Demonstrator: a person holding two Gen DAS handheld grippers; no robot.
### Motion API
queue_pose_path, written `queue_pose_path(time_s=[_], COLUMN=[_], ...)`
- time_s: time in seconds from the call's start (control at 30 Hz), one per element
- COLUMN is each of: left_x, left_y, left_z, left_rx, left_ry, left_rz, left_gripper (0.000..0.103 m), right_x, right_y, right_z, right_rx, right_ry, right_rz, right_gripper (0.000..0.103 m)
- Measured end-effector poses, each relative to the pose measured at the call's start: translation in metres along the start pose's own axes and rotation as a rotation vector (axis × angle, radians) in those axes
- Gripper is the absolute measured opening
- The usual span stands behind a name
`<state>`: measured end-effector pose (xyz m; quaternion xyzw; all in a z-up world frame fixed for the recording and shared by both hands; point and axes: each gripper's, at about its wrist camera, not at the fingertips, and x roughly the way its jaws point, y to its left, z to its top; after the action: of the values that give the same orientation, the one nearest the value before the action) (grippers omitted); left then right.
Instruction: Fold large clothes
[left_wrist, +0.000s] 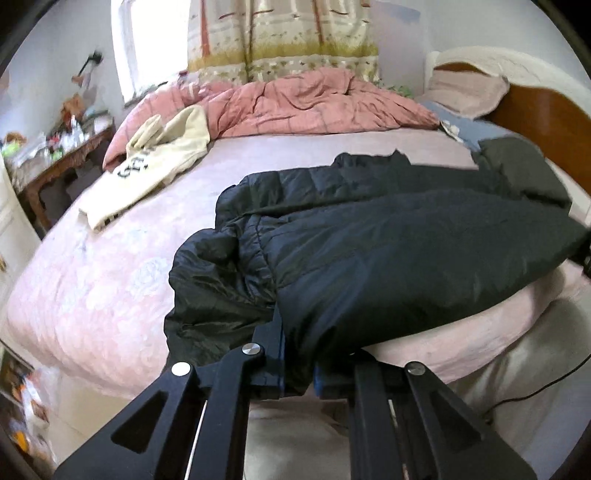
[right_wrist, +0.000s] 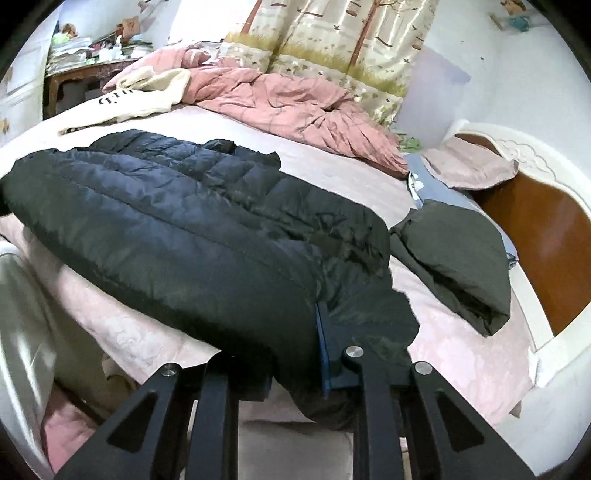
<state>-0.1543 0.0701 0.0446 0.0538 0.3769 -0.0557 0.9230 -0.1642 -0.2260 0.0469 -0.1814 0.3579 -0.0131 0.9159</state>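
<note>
A dark navy puffer jacket (left_wrist: 388, 251) (right_wrist: 184, 229) lies across the near side of a bed covered with a pink sheet (left_wrist: 92, 288) (right_wrist: 461, 350). Its near edge is raised off the mattress. My left gripper (left_wrist: 297, 354) is shut on the jacket's left end, with fabric bunched over and between the fingers. My right gripper (right_wrist: 295, 354) is shut on the other end, and a blue pad shows against the cloth. The jacket hides both pairs of fingertips.
A cream sweatshirt with black letters (left_wrist: 155, 155) (right_wrist: 147, 92) and a rumpled pink quilt (left_wrist: 314, 103) (right_wrist: 277, 99) lie on the far side. A folded dark green garment (right_wrist: 454, 258) (left_wrist: 517, 166) sits by the wooden headboard (right_wrist: 535, 229). A cluttered side table (left_wrist: 62, 147) stands beyond the bed.
</note>
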Motion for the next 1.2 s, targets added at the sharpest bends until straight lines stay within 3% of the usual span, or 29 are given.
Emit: queue_pose_path(time_s=[0.13,0.33,0.47,0.53,0.67,0.8,0.97,1.0,1.1,1.17,1.2], left_x=[-0.021,0.003,0.028,0.051,0.103,0.156,0.186,0.192,0.208,0.203,0.194], left_y=[-0.003,0.007,0.004,0.007,0.014,0.019,0.017,0.016,0.016,0.015,0.015], left_z=[0.014,0.059,0.11,0.135,0.174,0.185,0.175,0.172,0.163,0.158,0.157], left_rx=[0.004,-0.044,-0.033,-0.043,-0.054,-0.075,-0.068,-0.067,-0.057,-0.043,-0.038], left_ry=[-0.036,-0.066,-0.119,-0.105,-0.077,-0.033,-0.06,-0.056,-0.021,-0.052,-0.091], left_rz=[-0.002,0.006,0.037,0.033,0.03,0.016,0.012,0.014,0.019,0.053,0.087], left_gripper=[0.01,0.012,0.013,0.013,0.013,0.016,0.025,0.026,0.028,0.04,0.049], right_x=[-0.02,-0.001,0.036,0.067,0.119,0.169,0.213,0.219,0.22,0.206,0.194], right_y=[0.005,-0.018,-0.037,-0.046,-0.064,-0.071,-0.067,-0.065,-0.064,-0.072,-0.078], right_z=[0.014,0.047,0.09,0.111,0.14,0.152,0.144,0.142,0.136,0.128,0.121], right_rx=[-0.044,0.014,0.068,0.077,0.151,0.209,0.25,0.248,0.246,0.302,0.351], right_ry=[-0.043,-0.067,-0.108,-0.112,-0.093,-0.071,-0.042,-0.036,-0.069,-0.189,-0.27], right_rz=[-0.07,-0.043,-0.048,-0.061,0.007,0.061,0.074,0.071,0.016,-0.036,-0.045], right_gripper=[0.021,0.021,0.021,0.021,0.021,0.022,0.024,0.026,0.058,0.088,0.091])
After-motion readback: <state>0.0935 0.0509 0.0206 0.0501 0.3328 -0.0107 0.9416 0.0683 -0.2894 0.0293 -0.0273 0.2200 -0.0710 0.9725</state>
